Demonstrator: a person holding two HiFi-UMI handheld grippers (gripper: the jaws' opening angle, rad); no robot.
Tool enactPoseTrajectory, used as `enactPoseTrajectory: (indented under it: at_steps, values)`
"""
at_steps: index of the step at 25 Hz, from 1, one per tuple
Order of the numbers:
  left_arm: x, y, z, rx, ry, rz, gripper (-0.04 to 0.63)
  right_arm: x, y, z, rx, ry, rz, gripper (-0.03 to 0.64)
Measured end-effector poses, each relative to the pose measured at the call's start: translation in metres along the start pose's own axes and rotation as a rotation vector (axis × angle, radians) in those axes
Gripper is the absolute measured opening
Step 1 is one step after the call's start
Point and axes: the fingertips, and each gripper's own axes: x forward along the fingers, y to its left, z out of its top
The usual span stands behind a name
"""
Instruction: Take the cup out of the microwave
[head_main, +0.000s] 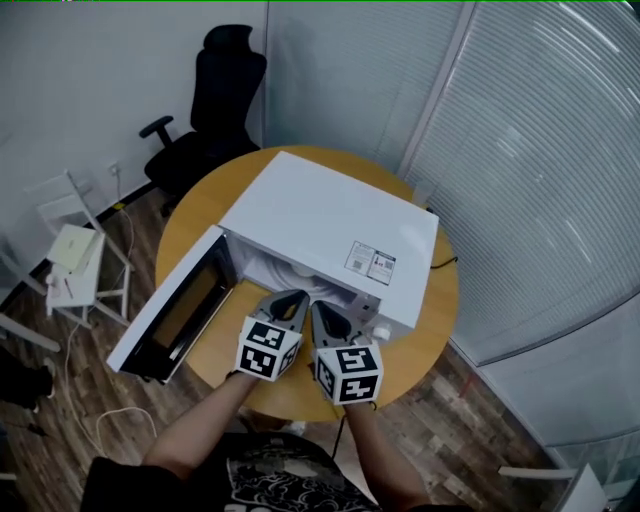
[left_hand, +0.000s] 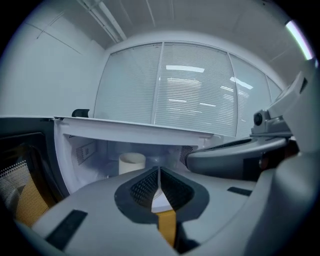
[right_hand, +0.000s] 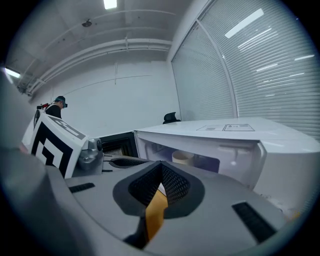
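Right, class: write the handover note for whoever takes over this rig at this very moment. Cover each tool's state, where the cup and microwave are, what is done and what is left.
Tools: the left tool is shut and empty, just in front of the microwave's opening. The right tool is shut and empty, close beside it.
Things: the microwave stands on the round table with its door swung open. The cup stands upright inside, not gripped.
Done: the door is open.
Left: open a tool, reach in, grip the cup, bring it out.
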Motion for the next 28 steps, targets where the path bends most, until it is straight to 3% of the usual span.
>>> enactPoseTrajectory:
  at_steps: [13,16,28]
  values:
    - [0.031,0.012,-0.011,0.002,-0.016,0.042,0.02,0.012,-0.013,-0.01,-0.027,0.015,0.068,0.015]
    - [0.04,0.018,-0.014,-0.006,-0.019,0.023,0.089,0.018,-0.014,-0.012,-0.035,0.022,0.062,0.015]
    - [0.07,0.055,-0.027,-0.001,-0.03,-0.033,0.205,0.05,-0.014,-0.016,-0.063,0.057,0.025,0.015]
